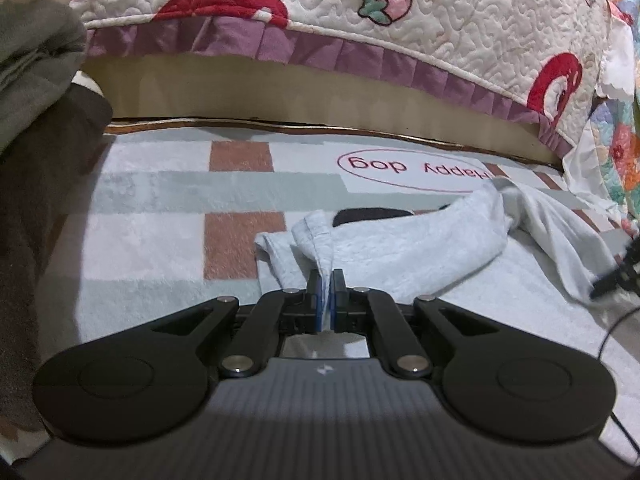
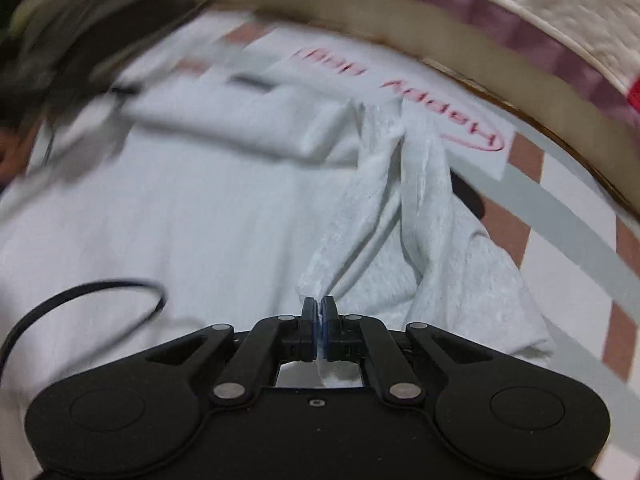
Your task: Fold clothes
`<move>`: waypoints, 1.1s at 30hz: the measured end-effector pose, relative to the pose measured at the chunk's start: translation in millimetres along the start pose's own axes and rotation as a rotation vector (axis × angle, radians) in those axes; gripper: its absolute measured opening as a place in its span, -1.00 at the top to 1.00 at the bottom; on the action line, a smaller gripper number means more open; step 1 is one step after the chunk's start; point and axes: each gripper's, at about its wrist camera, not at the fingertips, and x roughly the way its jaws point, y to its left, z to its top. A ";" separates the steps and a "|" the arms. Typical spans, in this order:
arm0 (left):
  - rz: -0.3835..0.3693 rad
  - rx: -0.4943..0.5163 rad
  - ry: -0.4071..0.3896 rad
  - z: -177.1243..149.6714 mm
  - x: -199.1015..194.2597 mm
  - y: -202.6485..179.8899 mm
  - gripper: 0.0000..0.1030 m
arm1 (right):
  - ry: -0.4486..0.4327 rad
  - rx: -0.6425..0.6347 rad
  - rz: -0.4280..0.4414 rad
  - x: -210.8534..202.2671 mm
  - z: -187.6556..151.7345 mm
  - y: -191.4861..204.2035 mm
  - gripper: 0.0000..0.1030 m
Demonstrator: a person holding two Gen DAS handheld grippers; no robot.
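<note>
A light grey garment (image 1: 404, 248) lies spread on the checked rug (image 1: 160, 240), its dark neck opening showing. My left gripper (image 1: 327, 280) is shut on a pinched fold at the garment's left corner. At the far right edge of the left wrist view, the other gripper (image 1: 616, 272) shows blurred, holding the garment's right side. In the right wrist view, my right gripper (image 2: 319, 308) is shut on a raised ridge of the same grey garment (image 2: 384, 184), which drapes away ahead. That view is motion-blurred on its left half.
A quilted cream bedspread (image 1: 400, 32) with red shapes and a purple frill hangs over a bed edge behind the rug. "Happy dog" lettering (image 1: 416, 168) marks the rug. A person's dark clothing (image 1: 36, 168) fills the left. A black cable (image 2: 92, 292) loops by the right gripper.
</note>
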 end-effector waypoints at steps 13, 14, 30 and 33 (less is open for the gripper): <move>0.018 0.000 0.002 -0.4 1.0 1.5 0.94 | -0.124 0.578 -0.089 -5.3 -26.7 -49.2 0.21; 0.018 0.000 0.001 -0.4 0.8 1.3 0.94 | -0.137 0.607 -0.139 -2.9 -28.2 -52.0 0.22; 0.023 0.019 -0.003 -0.2 0.5 -0.8 0.93 | -0.063 0.329 -0.384 3.6 -36.5 -3.6 0.19; 0.022 0.019 -0.017 4.0 0.4 0.7 0.93 | -0.095 0.316 -0.409 -11.7 -41.4 -5.4 0.86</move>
